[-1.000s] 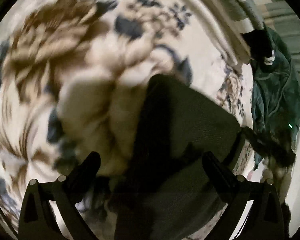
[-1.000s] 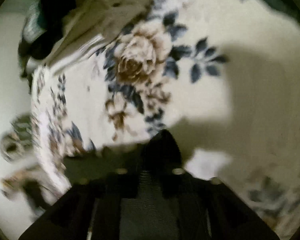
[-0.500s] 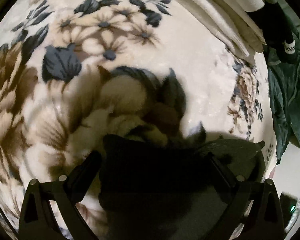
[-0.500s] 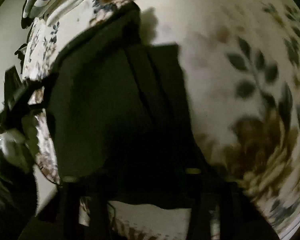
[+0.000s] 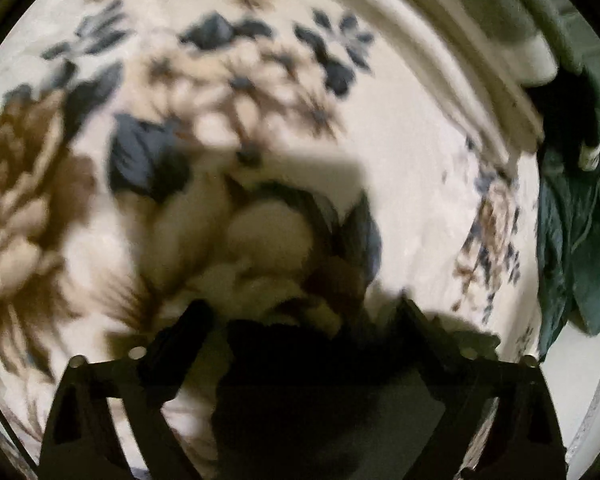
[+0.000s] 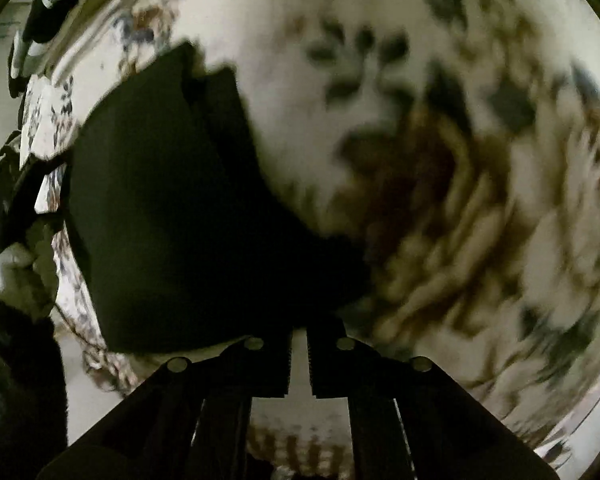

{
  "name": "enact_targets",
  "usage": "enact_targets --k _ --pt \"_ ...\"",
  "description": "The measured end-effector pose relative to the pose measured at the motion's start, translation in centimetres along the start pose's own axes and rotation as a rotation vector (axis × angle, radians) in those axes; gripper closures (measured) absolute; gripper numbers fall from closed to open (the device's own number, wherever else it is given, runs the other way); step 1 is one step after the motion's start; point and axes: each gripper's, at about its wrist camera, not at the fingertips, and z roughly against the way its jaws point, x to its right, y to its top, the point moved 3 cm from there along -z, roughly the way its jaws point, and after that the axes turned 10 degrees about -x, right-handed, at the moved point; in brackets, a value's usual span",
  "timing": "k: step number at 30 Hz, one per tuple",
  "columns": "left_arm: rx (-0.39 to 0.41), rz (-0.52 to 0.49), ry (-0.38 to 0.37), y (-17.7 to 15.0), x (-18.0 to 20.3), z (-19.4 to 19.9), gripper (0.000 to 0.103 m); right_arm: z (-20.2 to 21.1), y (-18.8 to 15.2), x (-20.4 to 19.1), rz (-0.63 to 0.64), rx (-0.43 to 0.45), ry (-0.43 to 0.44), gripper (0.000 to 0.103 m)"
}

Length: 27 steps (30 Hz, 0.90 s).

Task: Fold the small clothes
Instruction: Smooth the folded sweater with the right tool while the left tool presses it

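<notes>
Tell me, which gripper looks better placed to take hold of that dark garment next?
Left, probably. The left gripper stands wide, its jaws closing, with the dark garment directly between its fingers on the floral blanket. The right gripper is nearly shut, opening slightly with nothing between; the garment lies off to its side.

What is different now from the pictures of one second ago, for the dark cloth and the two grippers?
The right gripper has let go of the dark cloth: its jaws, then shut on it, are opening with nothing between them. The cloth now lies flat on the flowered blanket, left of the gripper. The left gripper, wide before, is closing above the cloth's edge. The blanket and the clothes pile stayed put.
</notes>
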Motion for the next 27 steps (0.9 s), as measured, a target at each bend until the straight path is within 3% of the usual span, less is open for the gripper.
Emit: enact_targets --k 2,4,7,9,11,12,16,18,21,22,23,24,27 --pt "0.038 0.001 -0.021 -0.5 -0.4 1.7 0.013 1.9 1.3 -0.7 0.024 0.06 0.024 0.049" --pt "0.047 -0.01 -0.036 -1.6 -0.9 2.8 0.013 2.9 2.3 -1.7 0.064 0.097 0.07 0.036" --pt "-0.018 -0.053 -0.141 -4.0 -1.4 2.5 0.011 2.0 4.6 -3.2 0.16 0.081 0.184 0.023" --pt "-0.073 -0.056 -0.172 -5.8 -2.4 1.3 0.011 0.1 6.4 -2.8 0.152 0.038 0.245 0.022" --pt "-0.112 -0.028 -0.168 -7.3 -3.6 0.3 0.011 -1.6 8.1 -1.6 0.085 0.024 0.203 0.022" --pt "-0.122 -0.017 -0.173 -8.0 -4.0 0.0 0.011 -1.6 8.4 -2.0 0.111 0.033 0.213 0.022" --pt "-0.092 -0.042 -0.136 -9.6 -4.1 0.3 0.011 -0.3 7.9 -4.1 0.168 0.11 0.243 0.024" --pt "-0.076 -0.067 -0.107 -10.1 -3.5 0.3 0.011 -0.3 8.0 -5.3 0.166 0.113 0.307 0.024" --pt "-0.068 -0.085 -0.082 -10.1 -3.1 0.1 0.011 -1.1 9.1 -6.9 0.178 0.111 0.292 0.024" --pt "-0.068 -0.083 -0.079 -10.1 -3.0 0.0 0.011 -2.0 9.7 -7.6 0.172 0.107 0.293 0.031" --pt "-0.065 -0.078 -0.08 -9.9 -2.9 0.0 0.011 -2.3 10.3 -7.7 0.163 0.105 0.29 0.068" --pt "-0.064 -0.076 -0.085 -9.8 -3.1 0.0 0.011 -2.9 10.7 -8.0 0.148 0.109 0.264 0.095" --pt "-0.041 -0.06 -0.108 -8.4 -2.9 0.3 0.011 -2.0 10.3 -8.4 0.139 0.165 0.23 0.098"
